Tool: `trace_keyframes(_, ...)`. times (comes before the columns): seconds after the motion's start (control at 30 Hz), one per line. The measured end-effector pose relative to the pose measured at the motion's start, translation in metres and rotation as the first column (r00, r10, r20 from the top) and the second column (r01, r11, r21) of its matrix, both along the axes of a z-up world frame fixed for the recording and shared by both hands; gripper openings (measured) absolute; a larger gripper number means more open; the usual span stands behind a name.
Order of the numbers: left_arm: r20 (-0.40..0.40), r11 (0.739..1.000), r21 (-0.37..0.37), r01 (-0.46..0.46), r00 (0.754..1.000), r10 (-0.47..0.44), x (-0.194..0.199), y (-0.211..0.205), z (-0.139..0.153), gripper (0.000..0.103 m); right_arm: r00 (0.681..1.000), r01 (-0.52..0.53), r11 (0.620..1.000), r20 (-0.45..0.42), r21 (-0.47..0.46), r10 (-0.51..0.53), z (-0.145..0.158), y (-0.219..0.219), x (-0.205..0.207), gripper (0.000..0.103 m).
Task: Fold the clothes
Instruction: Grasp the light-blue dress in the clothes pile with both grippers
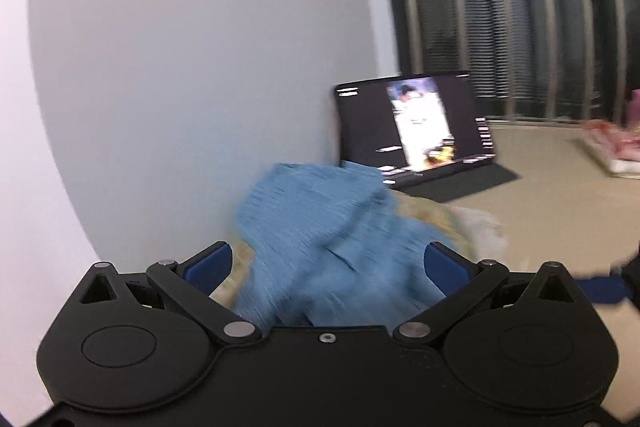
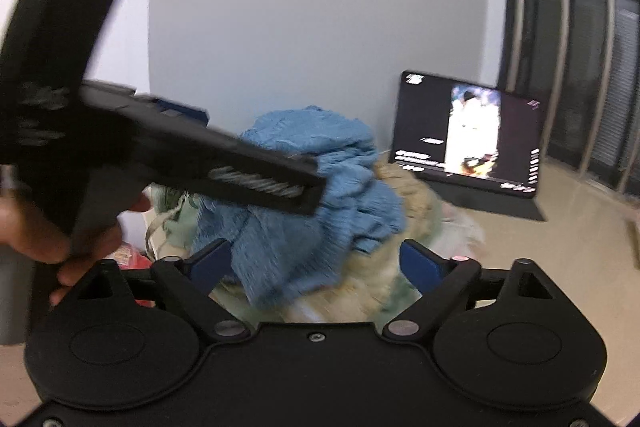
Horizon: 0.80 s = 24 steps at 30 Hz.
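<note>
A crumpled blue garment [image 1: 320, 227] lies on top of a pile of clothes by the white wall. It also shows in the right wrist view [image 2: 320, 195]. My left gripper [image 1: 328, 263] is open, its blue pads on either side of the blue garment, close over it. My right gripper [image 2: 316, 263] is open, just in front of the pile. The left gripper's black body [image 2: 160, 147], held by a hand, crosses the right wrist view above the pile. Beige and pale green clothes [image 2: 380, 267] lie under the blue garment.
A tablet [image 1: 416, 127] with a lit screen stands propped on the beige floor behind the pile, also in the right wrist view [image 2: 468, 135]. A white wall [image 1: 200, 67] is close on the left. Window bars [image 1: 520, 7] stand behind. Red-white items [image 1: 612, 147] lie at far right.
</note>
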<state>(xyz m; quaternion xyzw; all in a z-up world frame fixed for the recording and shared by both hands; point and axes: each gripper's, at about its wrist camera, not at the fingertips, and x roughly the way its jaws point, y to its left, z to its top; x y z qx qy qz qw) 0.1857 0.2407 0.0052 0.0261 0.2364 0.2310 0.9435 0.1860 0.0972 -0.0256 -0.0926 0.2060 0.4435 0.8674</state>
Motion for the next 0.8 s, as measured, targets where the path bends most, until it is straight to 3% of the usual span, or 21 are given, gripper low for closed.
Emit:
trace_keyframes(0.07, -0.025, 1.000, -0.010, -0.015, 1.000, 0.014, 0.014, 0.009, 0.000, 0.103, 0.999, 0.003, 1.000, -0.037, -0.001, -0.003, -0.003, 0.020, 0.006, 0.089)
trace_keyframes(0.13, -0.051, 0.999, -0.031, -0.025, 0.998, 0.023, 0.021, 0.015, -0.001, 0.103, 0.996, 0.018, 1.000, -0.081, -0.020, -0.019, -0.008, 0.037, 0.014, 0.079)
trace_keyframes(0.27, -0.106, 0.996, -0.072, -0.046, 0.994, 0.039, 0.036, 0.025, -0.004, 0.102, 0.983, 0.053, 0.996, -0.171, -0.069, -0.064, -0.018, 0.063, 0.029, 0.074)
trace_keyframes(0.3, -0.119, 0.995, -0.082, -0.052, 0.992, 0.042, 0.040, 0.027, -0.005, 0.096, 0.982, 0.058, 0.995, -0.177, -0.076, -0.071, -0.020, 0.065, 0.030, 0.070)
trace_keyframes(0.37, -0.146, 0.993, -0.102, -0.064, 0.988, 0.049, 0.048, 0.032, -0.006, 0.073, 0.981, 0.053, 0.993, -0.179, -0.109, -0.072, -0.024, 0.069, 0.027, 0.059)
trace_keyframes(0.4, -0.160, 0.991, -0.112, -0.070, 0.986, 0.052, 0.052, 0.035, -0.007, 0.055, 0.981, 0.047, 0.991, -0.182, -0.126, -0.070, -0.026, 0.070, 0.025, 0.052)
trace_keyframes(0.43, -0.174, 0.990, -0.122, -0.076, 0.983, 0.055, 0.055, 0.037, -0.008, 0.029, 0.980, 0.039, 0.989, -0.187, -0.145, -0.066, -0.028, 0.072, 0.024, 0.048)
trace_keyframes(0.47, -0.177, 0.986, -0.145, -0.085, 0.982, 0.059, 0.060, 0.048, -0.014, 0.018, 0.979, 0.024, 0.986, -0.198, -0.165, -0.057, -0.030, 0.074, 0.024, 0.043)
trace_keyframes(0.5, -0.173, 0.982, -0.171, -0.084, 0.983, 0.054, 0.062, 0.053, -0.018, 0.013, 0.979, 0.010, 0.984, -0.200, -0.177, -0.046, -0.030, 0.074, 0.022, 0.028)
trace_keyframes(0.53, -0.168, 0.978, -0.195, -0.077, 0.985, 0.044, 0.061, 0.054, -0.018, 0.009, 0.981, 0.001, 0.984, -0.192, -0.177, -0.036, -0.029, 0.072, 0.019, 0.019)
trace_keyframes(0.6, -0.153, 0.974, -0.216, -0.068, 0.988, 0.035, 0.057, 0.051, -0.013, 0.008, 0.982, -0.007, 0.987, -0.187, -0.162, -0.024, -0.025, 0.066, 0.017, 0.010)
trace_keyframes(0.8, -0.043, 0.969, -0.246, 0.006, 0.999, -0.017, 0.045, 0.036, 0.023, 0.007, 0.964, 0.005, 1.000, -0.266, -0.003, -0.006, -0.001, 0.034, 0.039, 0.007)
